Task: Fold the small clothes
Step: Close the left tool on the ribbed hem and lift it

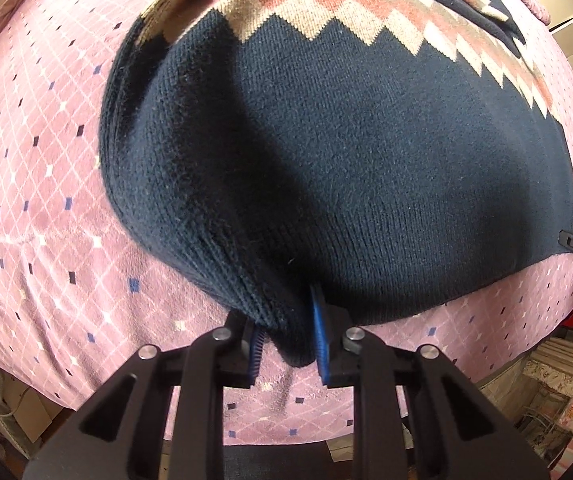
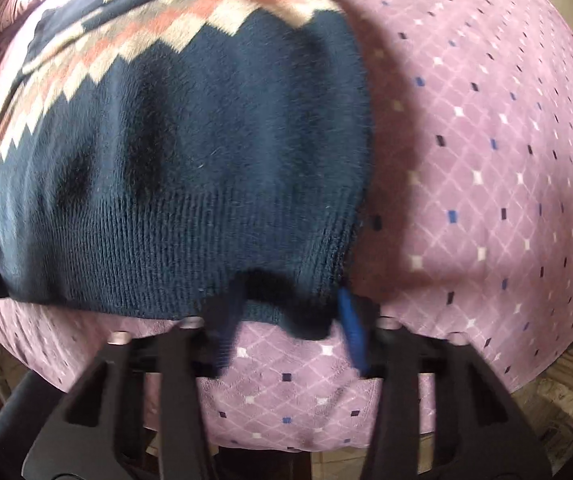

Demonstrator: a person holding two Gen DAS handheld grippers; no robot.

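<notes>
Pink diamond-patterned bedspread (image 1: 46, 184) under navy knit sweater (image 1: 326, 180), tiled floor beyond.

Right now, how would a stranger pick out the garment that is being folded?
Look at the pink diamond-print cover. On it lies a navy knit sweater, its ribbed hem toward both grippers. Its zigzag band of cream, pink and tan sets it apart.

Pink diamond-pattern bedcover (image 1: 46, 184) w/ navy knit sweater (image 1: 346, 184) on it.

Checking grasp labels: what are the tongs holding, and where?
Left tongs pinch the navy sweater at its bottom-left hem corner. Right tongs straddle the bottom-right hem corner; blur hides whether they are closed.
</notes>
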